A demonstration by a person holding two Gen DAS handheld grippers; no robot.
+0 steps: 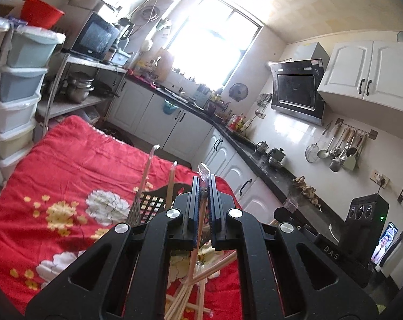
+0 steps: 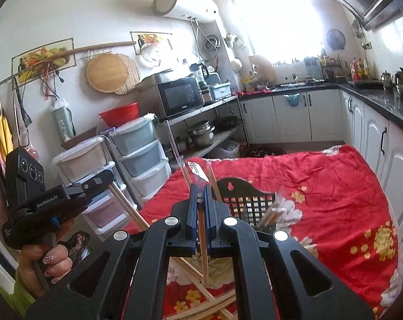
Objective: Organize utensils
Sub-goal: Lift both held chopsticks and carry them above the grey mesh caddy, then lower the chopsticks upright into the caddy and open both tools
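Note:
My left gripper (image 1: 204, 184) is shut on a wrapped pair of wooden chopsticks (image 1: 198, 234), held above the red cloth. My right gripper (image 2: 200, 190) is shut on another wrapped pair of chopsticks (image 2: 203, 250). A black lattice utensil holder (image 1: 150, 204) lies on the cloth just ahead; it also shows in the right wrist view (image 2: 248, 200), with chopsticks (image 2: 272, 214) sticking from it. Several loose chopsticks (image 1: 190, 293) lie crossed on the cloth under both grippers (image 2: 201, 304). The left gripper's body shows at the left of the right wrist view (image 2: 52, 202).
A red floral cloth (image 2: 321, 186) covers the table. Plastic drawer towers (image 2: 140, 157) stand at its far side, with a metal shelf carrying a microwave (image 2: 180, 96). White cabinets and a dark counter (image 1: 255, 157) run along the other side.

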